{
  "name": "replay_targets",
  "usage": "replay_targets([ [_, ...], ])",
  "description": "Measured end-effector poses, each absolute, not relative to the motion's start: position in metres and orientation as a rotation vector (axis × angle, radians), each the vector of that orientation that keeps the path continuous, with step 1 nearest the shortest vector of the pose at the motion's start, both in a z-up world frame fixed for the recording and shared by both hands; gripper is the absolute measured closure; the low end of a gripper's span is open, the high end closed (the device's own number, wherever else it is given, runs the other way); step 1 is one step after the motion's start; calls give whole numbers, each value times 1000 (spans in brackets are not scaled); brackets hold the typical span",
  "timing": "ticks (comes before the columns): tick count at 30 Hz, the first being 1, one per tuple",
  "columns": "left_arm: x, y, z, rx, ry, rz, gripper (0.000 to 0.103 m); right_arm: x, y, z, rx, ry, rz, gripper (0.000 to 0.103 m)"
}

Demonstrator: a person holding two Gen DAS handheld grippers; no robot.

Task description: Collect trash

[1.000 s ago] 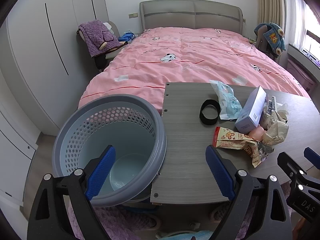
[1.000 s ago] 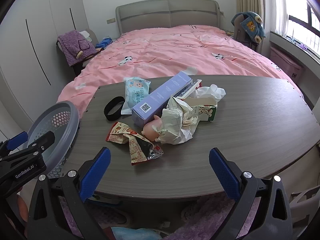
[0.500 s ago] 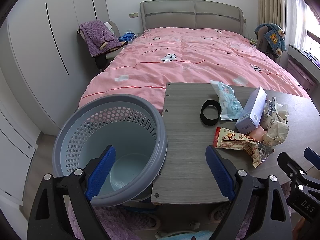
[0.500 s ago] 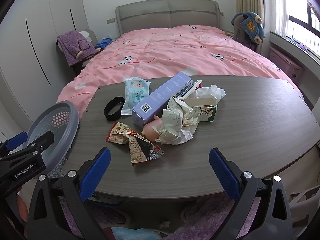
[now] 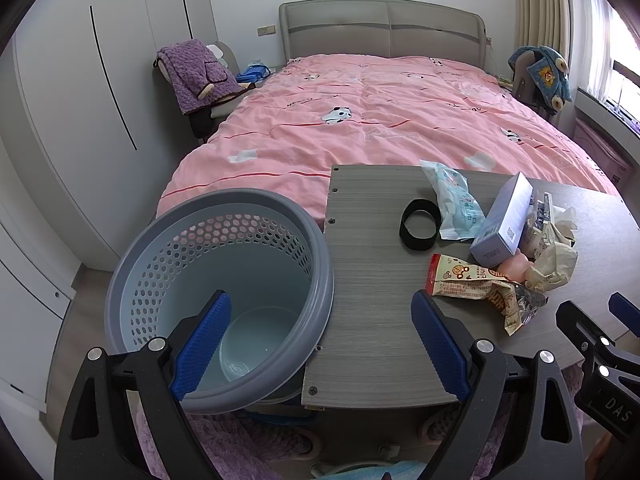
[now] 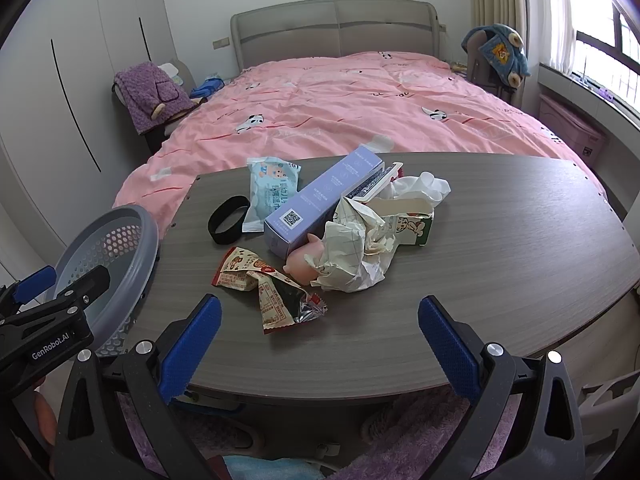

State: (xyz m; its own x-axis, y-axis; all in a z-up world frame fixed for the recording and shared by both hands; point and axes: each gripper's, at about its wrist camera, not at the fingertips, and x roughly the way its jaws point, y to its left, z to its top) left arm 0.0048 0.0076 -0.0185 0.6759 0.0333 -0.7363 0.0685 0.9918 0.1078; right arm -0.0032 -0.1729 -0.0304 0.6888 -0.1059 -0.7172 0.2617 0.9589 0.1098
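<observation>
Two tools hang at the near edge of the bench (image 6: pixel 500 240), both spread wide and holding nothing. The left tool (image 5: pixel 320 344) straddles the seam where the grey perforated basket (image 5: pixel 224 216) meets the bench's end, and that placement looks deliberate: the basket's rim sits tucked against the bench edge, so trash can go from bench to bin with a short carry. Its inside shows bare. The right tool (image 6: pixel 320 344) faces the heap head-on, fingers apart on either side of the crumpled snack wrapper (image 6: pixel 272 288), the nearest piece and the likely first pick (flat foil, so a pinch on a raised fold seems wise).

Just behind the wrapper lie a small pink toy (image 6: pixel 304 260) and a wad of crumpled paper (image 6: pixel 352 256), touching each other. Next comes the long lilac box (image 6: pixel 320 200) lying on its side, an opened carton (image 6: pixel 412 224) to its right, and a black band (image 6: pixel 228 220) beside a pale blue wipes packet (image 6: pixel 268 192). Beyond the bench stretches the pink bed (image 6: pixel 360 112), with nothing collected yet.
</observation>
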Motion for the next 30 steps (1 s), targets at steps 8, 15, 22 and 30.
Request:
replay_targets([
  [8, 5, 8, -18, 130, 829, -21, 16, -3, -173, -31, 210, 786, -207, 6],
  [15, 5, 7, -18, 130, 832, -24, 16, -3, -174, -28, 222, 781, -193, 6],
  [22, 5, -2, -17, 134, 834, -42, 16, -5, -185, -29, 231, 777, -201, 6],
  [30, 11, -14, -26, 123, 869, -83, 16, -3, -212, -39, 256, 783, -232, 6],
])
